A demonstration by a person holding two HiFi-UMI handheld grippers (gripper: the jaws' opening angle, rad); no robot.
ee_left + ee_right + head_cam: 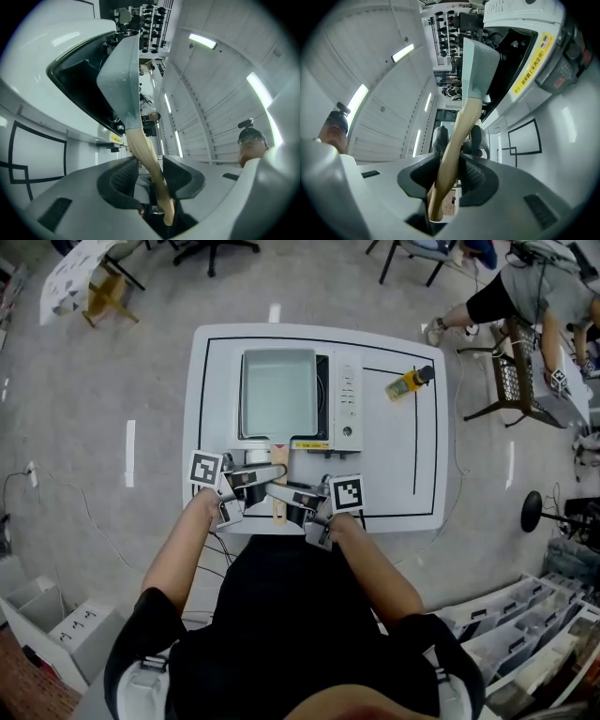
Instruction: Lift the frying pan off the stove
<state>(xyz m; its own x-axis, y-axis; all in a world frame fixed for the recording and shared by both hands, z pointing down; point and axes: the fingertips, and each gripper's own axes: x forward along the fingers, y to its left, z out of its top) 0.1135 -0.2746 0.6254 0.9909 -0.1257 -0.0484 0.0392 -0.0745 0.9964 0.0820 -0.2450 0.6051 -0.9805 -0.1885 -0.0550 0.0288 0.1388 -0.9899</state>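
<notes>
Right up close, the right gripper (452,174) is clamped tight on the wooden handle (457,140), and the handle's butt end drops out of sight in the gripper's throat. The left gripper (152,176) comes in from the other side with that same handle between its jaws, set narrow. A sliver of gap shows at its ribbed pad, so there is no squeeze there. In the head view the person's arms and black top hide the near edge of the white table (202,409). Just past the grippers, the pale rectangular frying pan (278,390) sits on the stove (345,399). The yellow label (532,63) on the stove's front carries print too warped to read. Further right lies a yellow object (410,382) with a dark tip, too small to identify. Beyond the table, a seated person (525,292) is cut off by the corner.
</notes>
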